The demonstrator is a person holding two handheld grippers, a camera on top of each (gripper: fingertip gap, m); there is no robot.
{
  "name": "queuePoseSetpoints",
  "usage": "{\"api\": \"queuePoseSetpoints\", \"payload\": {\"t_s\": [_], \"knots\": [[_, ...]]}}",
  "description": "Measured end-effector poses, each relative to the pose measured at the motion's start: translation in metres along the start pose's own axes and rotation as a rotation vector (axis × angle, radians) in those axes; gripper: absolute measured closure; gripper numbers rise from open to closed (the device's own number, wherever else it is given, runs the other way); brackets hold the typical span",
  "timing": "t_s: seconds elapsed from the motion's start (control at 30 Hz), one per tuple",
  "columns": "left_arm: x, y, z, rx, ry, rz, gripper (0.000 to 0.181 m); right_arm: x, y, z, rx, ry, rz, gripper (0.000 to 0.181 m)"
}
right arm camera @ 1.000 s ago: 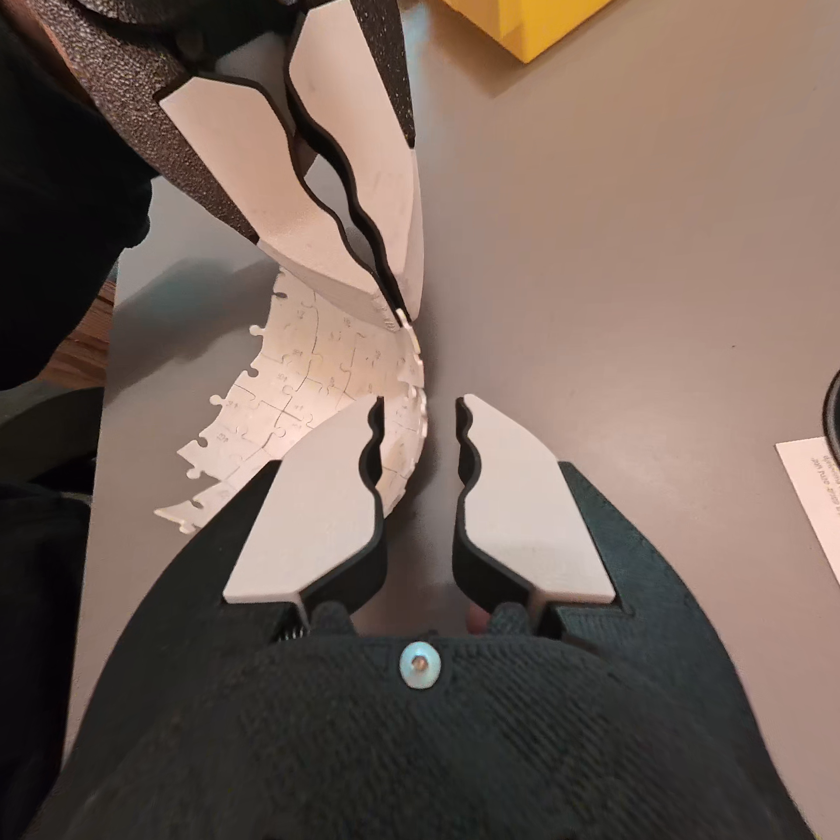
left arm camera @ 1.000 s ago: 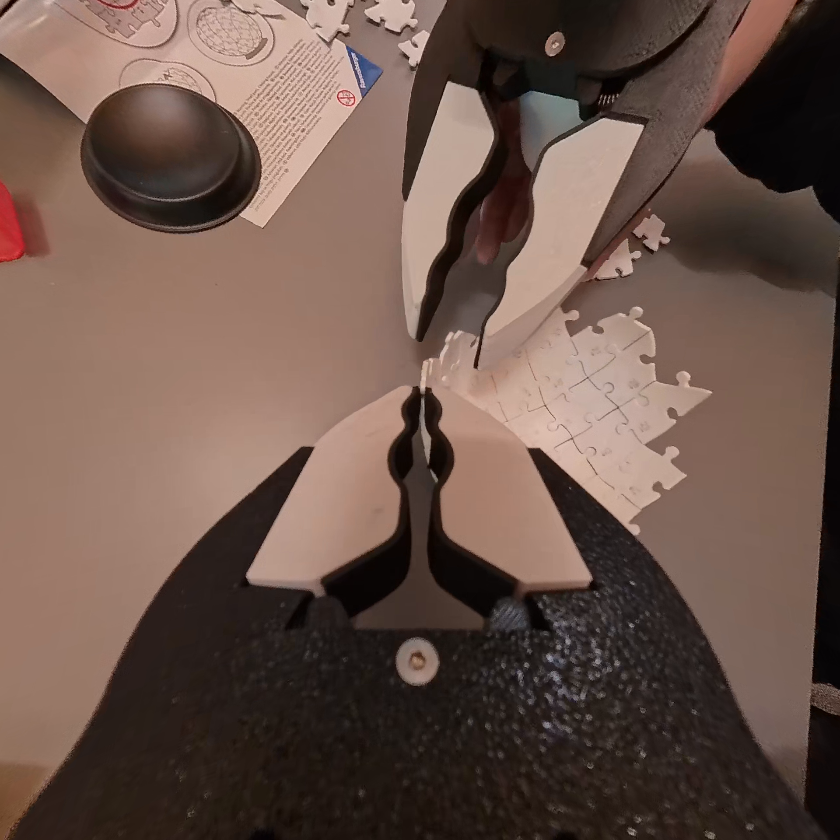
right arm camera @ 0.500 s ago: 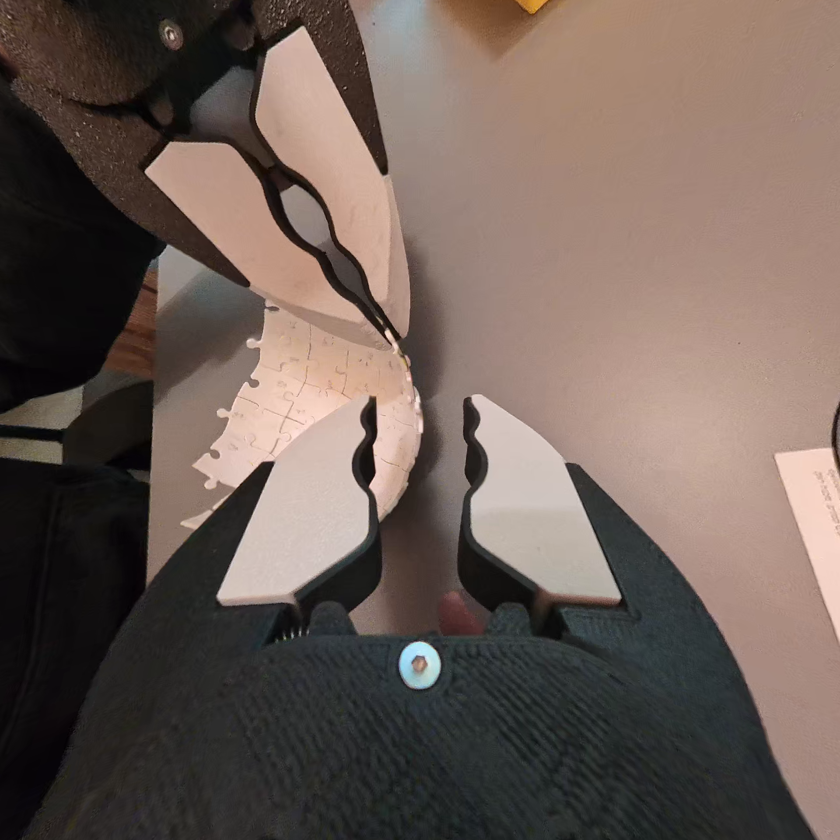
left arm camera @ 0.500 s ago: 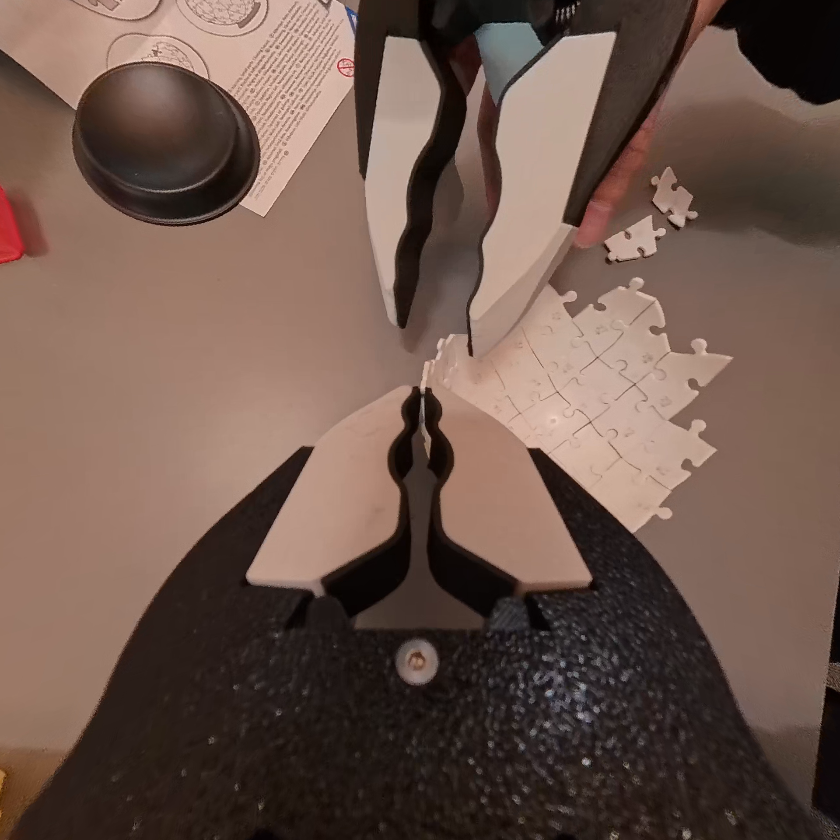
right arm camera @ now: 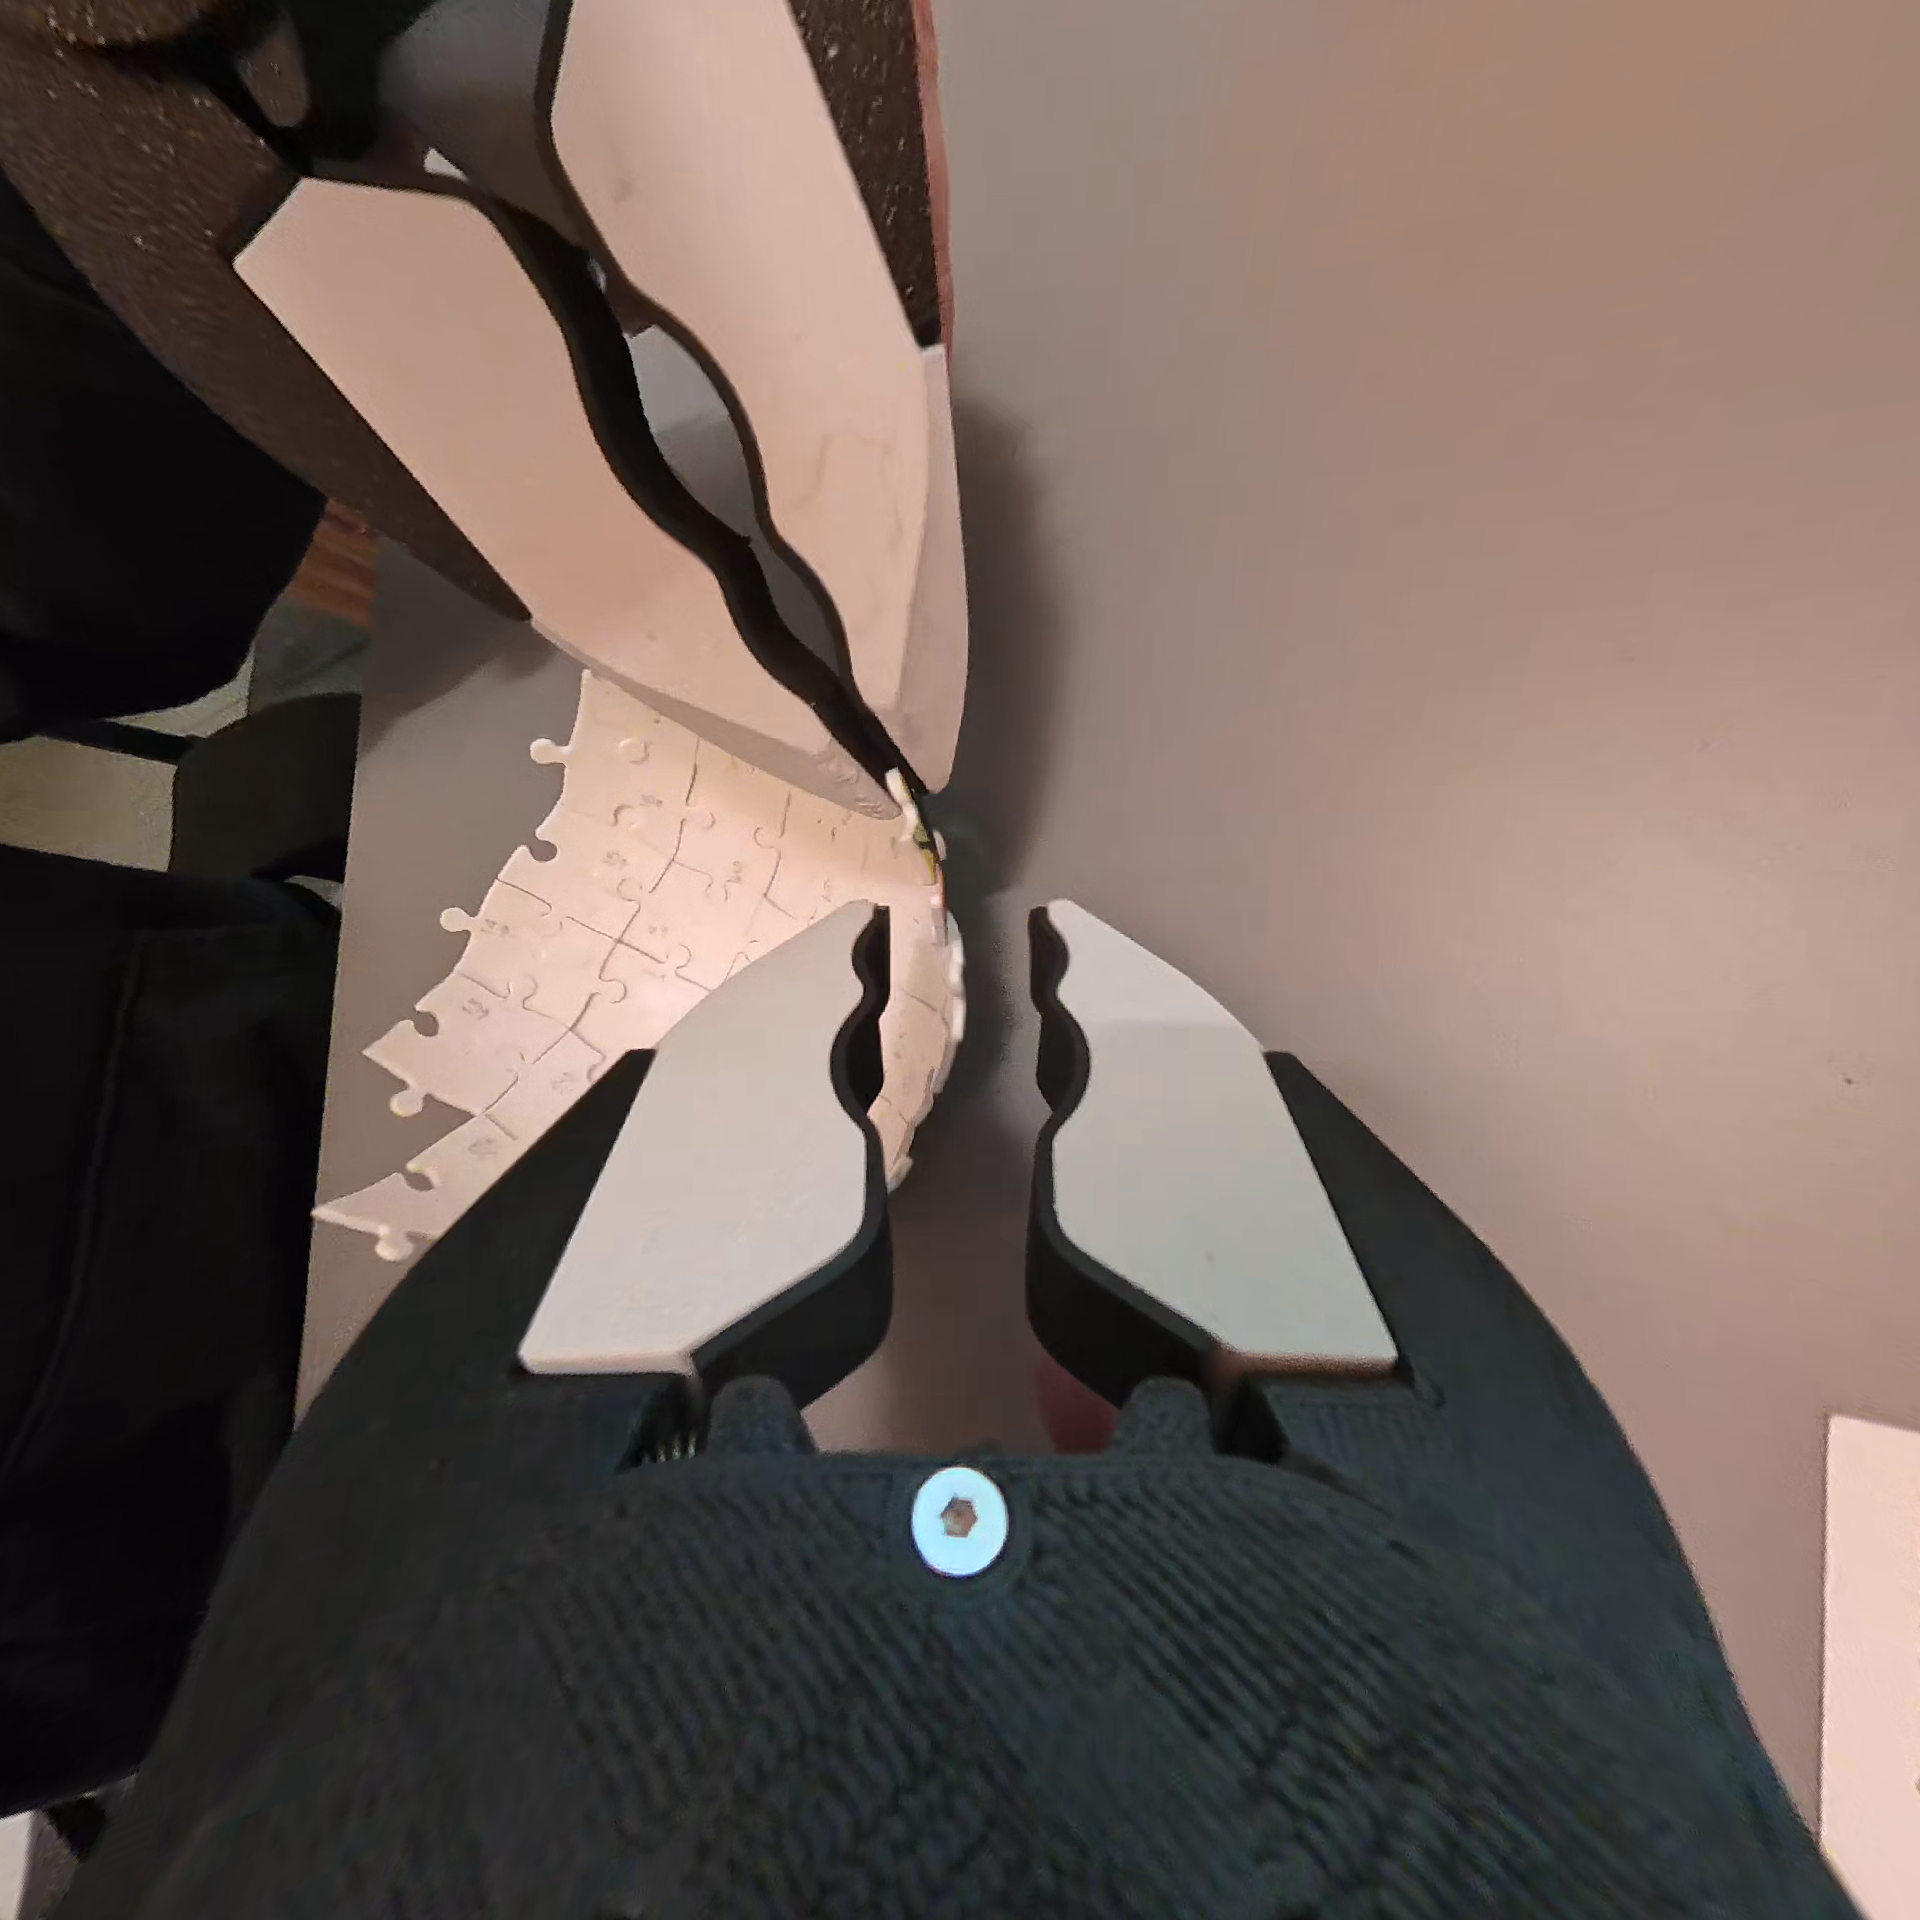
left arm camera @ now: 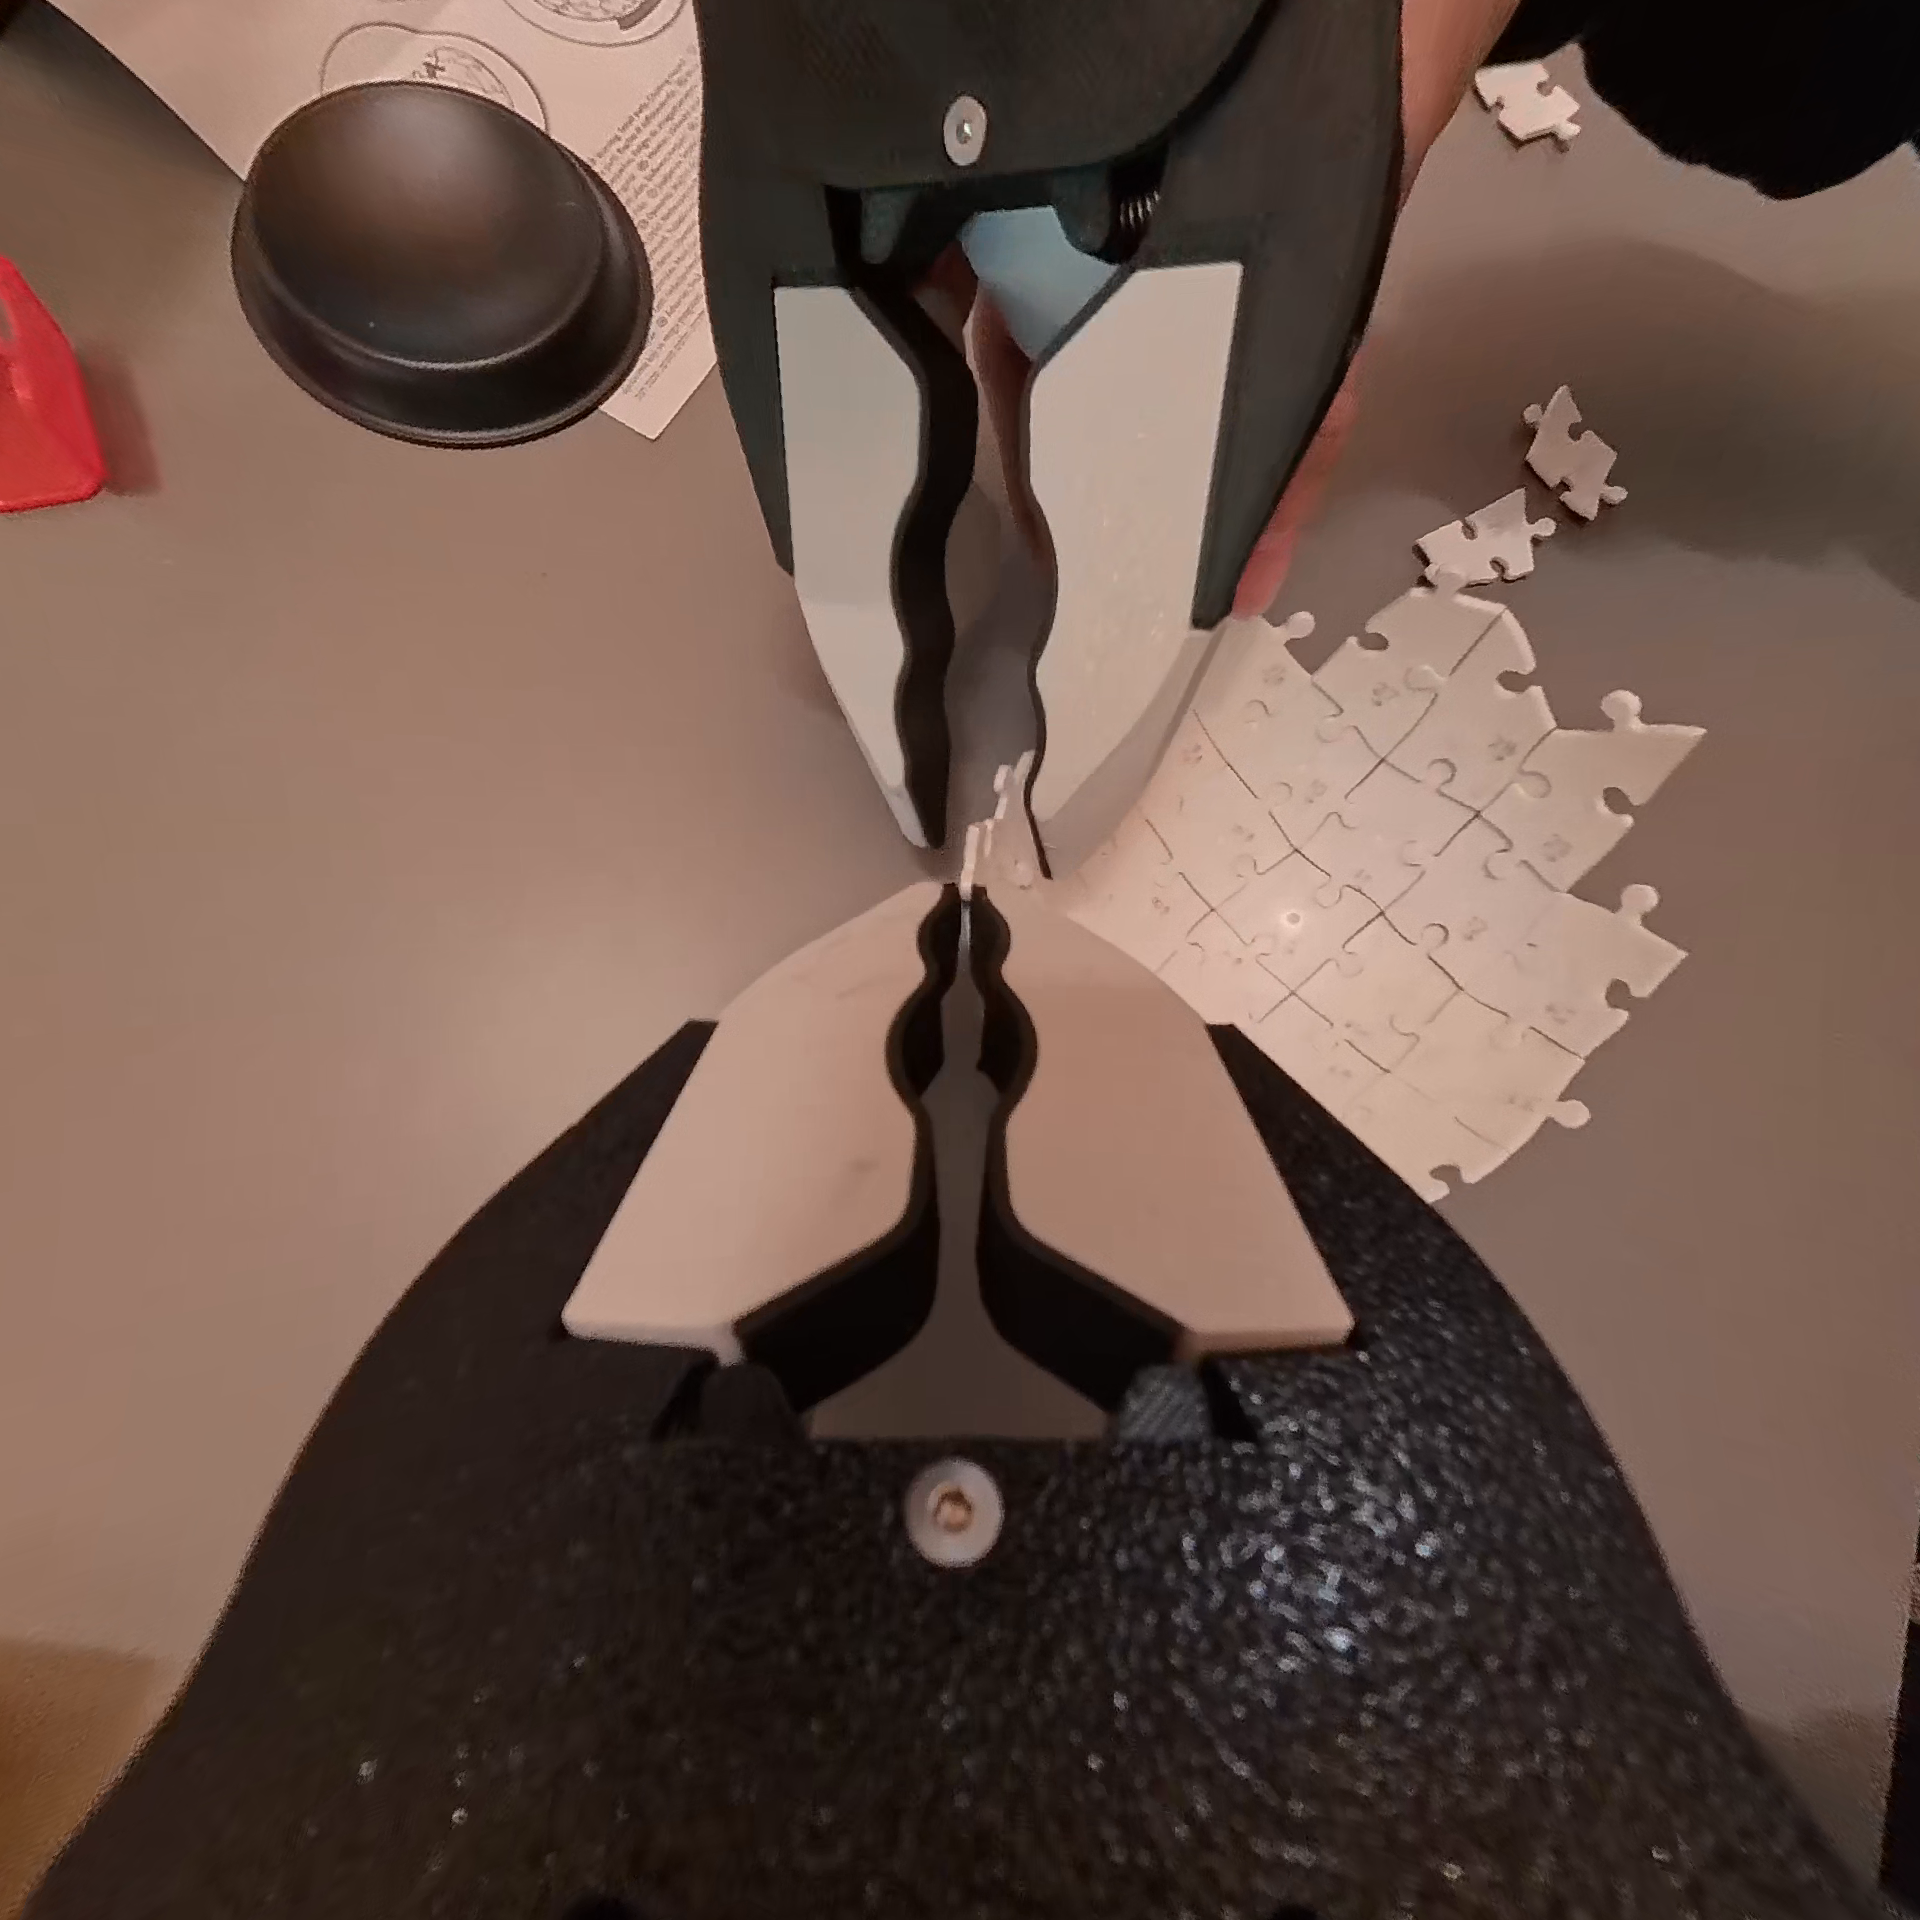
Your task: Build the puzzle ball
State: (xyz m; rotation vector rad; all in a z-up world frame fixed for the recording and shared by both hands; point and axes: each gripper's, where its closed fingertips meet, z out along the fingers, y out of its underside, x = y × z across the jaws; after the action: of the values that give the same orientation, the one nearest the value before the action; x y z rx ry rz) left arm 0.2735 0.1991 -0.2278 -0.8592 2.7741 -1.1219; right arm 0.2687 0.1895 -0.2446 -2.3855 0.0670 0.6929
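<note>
Left tongs [left arm camera: 966,904] clamped on the raised edge of the puzzle sheet [left arm camera: 1403,883]; right tongs [right arm camera: 961,914] apart, straddling that same edge from the opposite side.

Sheet: white joined pieces, curved, spreading over the grey table [left arm camera: 416,779] to the right of the left tongs, and to the left of the right tongs in their own view. Right tongs tip-to-tip with the left, one finger over the sheet, the other outside its rim; contact cannot be told. Beyond them: black dome [left arm camera: 436,270] on a printed leaflet [left arm camera: 665,187], far left; red object [left arm camera: 42,405], cut off at the frame edge; loose pieces [left arm camera: 1527,509], far right. Sheet's outer face hidden apart from a sliver of colour at the pinched rim. A dark sleeve [right arm camera: 125,1039] covers the left of the right wrist view.
</note>
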Motion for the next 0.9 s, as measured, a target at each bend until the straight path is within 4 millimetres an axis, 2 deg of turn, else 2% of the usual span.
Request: {"api": "queuePoseSetpoints", "payload": {"t_s": [0.17, 0.5, 0.9], "knots": [[-0.0006, -0.0008, -0.0017, 0.022, 0.000, -0.014, 0.180, -0.0038, 0.0030, 0.0054, -0.019, -0.020, -0.012, 0.169], [0.0021, -0.0021, 0.0009, 0.036, -0.004, -0.027, 0.180, -0.0030, 0.0072, 0.0051, -0.012, -0.019, 0.015, 0.173], [0.0030, 0.0009, -0.0019, 0.019, -0.023, -0.032, 0.180, -0.0064, 0.0026, 0.0079, -0.037, 0.000, -0.038, 0.174]]}}
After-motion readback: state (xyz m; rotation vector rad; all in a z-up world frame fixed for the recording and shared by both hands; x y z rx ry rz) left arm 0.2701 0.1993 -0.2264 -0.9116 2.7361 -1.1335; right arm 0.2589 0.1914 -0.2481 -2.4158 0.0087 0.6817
